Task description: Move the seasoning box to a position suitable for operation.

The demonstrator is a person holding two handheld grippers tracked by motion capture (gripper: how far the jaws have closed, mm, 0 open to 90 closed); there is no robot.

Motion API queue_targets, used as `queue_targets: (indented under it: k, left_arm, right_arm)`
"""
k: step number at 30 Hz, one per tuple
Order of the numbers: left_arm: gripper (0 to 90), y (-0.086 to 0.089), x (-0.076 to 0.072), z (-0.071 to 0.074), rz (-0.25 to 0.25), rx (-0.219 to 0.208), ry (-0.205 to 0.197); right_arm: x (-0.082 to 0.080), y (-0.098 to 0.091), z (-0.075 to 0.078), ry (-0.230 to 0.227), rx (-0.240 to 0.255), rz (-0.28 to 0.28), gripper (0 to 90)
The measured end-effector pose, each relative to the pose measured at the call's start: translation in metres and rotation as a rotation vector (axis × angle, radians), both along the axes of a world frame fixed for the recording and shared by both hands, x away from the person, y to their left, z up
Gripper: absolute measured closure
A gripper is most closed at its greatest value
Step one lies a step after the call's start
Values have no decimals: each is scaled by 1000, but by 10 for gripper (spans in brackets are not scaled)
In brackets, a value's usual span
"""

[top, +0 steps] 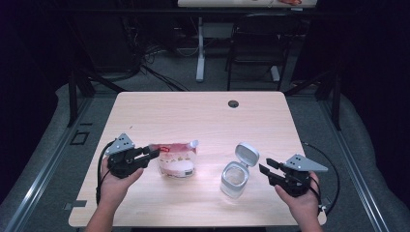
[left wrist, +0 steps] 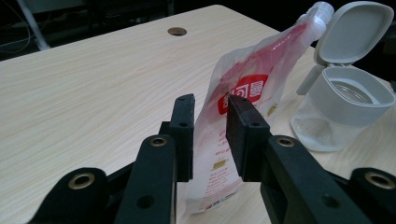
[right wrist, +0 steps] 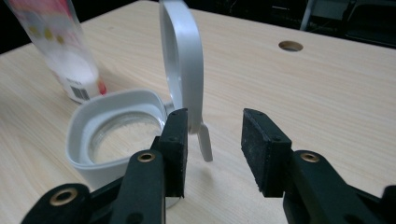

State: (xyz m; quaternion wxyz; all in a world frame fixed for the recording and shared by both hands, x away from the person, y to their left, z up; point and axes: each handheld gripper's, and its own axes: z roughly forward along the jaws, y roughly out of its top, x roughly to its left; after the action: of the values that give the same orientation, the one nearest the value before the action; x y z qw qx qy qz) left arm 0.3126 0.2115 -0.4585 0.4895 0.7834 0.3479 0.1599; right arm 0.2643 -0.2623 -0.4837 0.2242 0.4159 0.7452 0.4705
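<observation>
Claws first, as I see them from my station: my left claw (top: 153,153) sits at the left edge of the red-and-clear spouted refill pouch (top: 177,159), which stands upright on the table (top: 203,116); in the left gripper view the pouch's edge runs up between the two black jaws, with a sliver of gap showing on either side, so I read that claw as released around the pouch, not yet pressing it; the pouch's white spout (left wrist: 322,10) tilts away from the claw toward the jar beyond it.

My right claw (top: 265,167) hangs just to the right of the clear jar (top: 234,180) with its grey-white collar; the jar's hinged lid (top: 247,154) stands flipped up on the far side, open; in the right gripper view the jaws stand apart with bare table between them; the left jaw lies in front of the lid's lower edge and its small tab (right wrist: 204,142), and whether it touches them I cannot tell; nothing is clasped, so this claw is released too.

Jar and pouch stand near each other between the two claws, the pouch beside the left one, the jar beside the right; a little white granular stuff lies in the jar's bottom; a round cable hole (top: 233,103) sits in the table well beyond both claws.
</observation>
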Motion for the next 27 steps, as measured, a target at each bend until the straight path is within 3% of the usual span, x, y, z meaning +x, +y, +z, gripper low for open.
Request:
queue_targets:
  k: [5,13,17,19,27]
  left_arm:
    - [721,-1,-2,0,24,7,2]
    - [686,2,-6,3,47,5,-10]
    - [684,4,-7,5,49,0,-12]
    - [685,5,-7,6,50,-1,-10]
    - [708,4,-6,7,46,5,-7]
  right_arm:
    - [-2,1,22,4,15,29,636]
    - [1,27,58,-56,0,138,635]
    - [6,46,63,-69,-9,181,645]
    - [10,57,62,-42,-12,213,651]
    - [26,93,53,-11,-10,267,667]
